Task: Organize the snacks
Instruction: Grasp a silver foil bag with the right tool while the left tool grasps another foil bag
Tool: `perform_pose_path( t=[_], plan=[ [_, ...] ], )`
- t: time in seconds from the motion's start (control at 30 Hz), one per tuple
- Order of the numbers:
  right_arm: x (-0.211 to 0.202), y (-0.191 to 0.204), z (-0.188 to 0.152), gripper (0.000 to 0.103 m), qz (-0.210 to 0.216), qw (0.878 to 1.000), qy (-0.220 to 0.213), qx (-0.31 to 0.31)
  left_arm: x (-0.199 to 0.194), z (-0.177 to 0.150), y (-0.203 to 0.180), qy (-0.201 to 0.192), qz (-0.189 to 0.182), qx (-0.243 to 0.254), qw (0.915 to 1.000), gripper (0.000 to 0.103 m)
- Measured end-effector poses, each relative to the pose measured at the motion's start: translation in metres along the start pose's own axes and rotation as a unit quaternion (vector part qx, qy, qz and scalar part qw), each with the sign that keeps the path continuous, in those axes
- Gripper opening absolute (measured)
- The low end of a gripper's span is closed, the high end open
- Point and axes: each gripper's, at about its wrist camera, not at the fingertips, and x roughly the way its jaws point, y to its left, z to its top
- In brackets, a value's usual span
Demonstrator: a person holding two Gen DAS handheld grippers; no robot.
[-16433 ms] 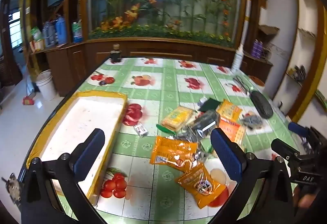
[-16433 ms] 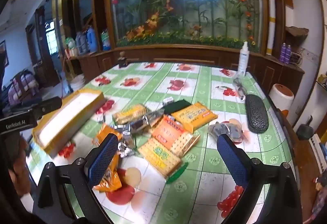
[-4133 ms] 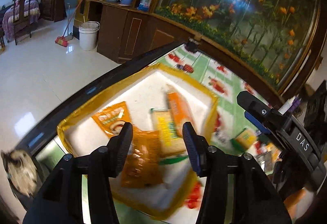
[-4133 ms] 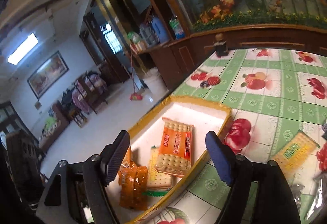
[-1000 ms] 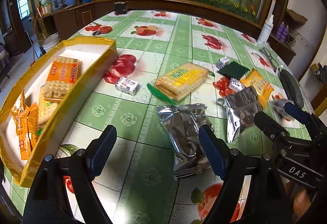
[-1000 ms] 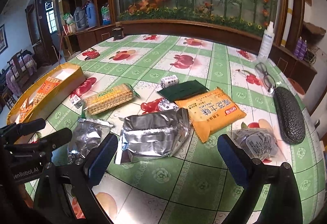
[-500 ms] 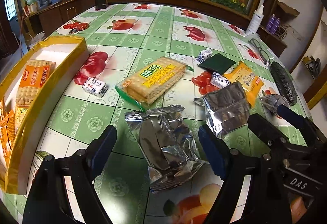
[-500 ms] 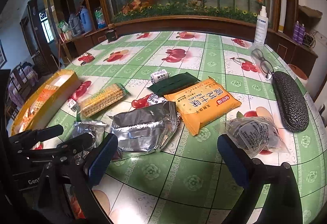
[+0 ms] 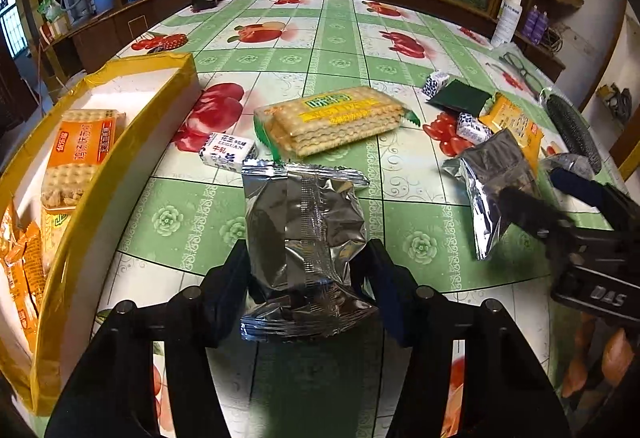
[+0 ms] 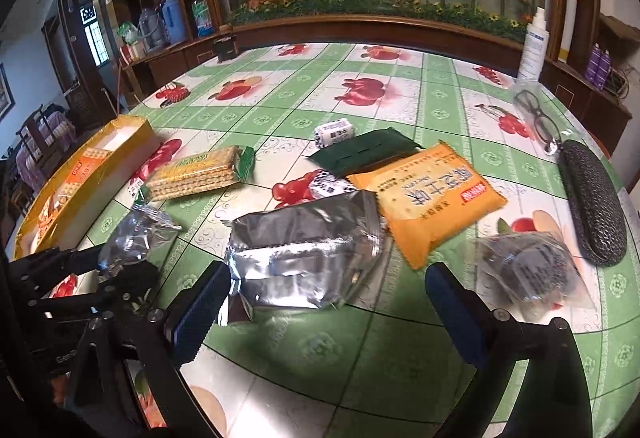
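My left gripper is shut on a silver foil snack bag; the same bag shows in the right wrist view. My right gripper is open around the near edge of a second silver foil bag, also seen in the left wrist view. The yellow-rimmed tray at the left holds orange cracker packs and orange snack bags. On the table lie a green-ended cracker pack, an orange packet, a dark green packet and small white candies.
A black glasses case, spectacles and a clear bag of dark items lie at the right. A white spray bottle stands at the far right edge. A small dark box stands at the far edge.
My left gripper has moved forward and closed on the near silver bag. My right gripper has come down close to the second silver bag, jaws still wide.
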Motion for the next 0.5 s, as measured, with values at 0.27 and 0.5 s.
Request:
perform_pose_path(
  t=[0.27, 0.5],
  plan=[
    [0.031, 0.020, 0.008, 0.098, -0.035, 0.998, 0.041, -0.013, -0.001, -0.002, 0.006, -0.005, -0.003, -0.005, 1.0000, 0.056],
    [0.017, 0.019, 0.005, 0.027, -0.008, 0.999, 0.035, 0.003, -0.006, -0.006, 0.015, -0.010, -0.003, -0.019, 0.9998, 0.056]
  ],
)
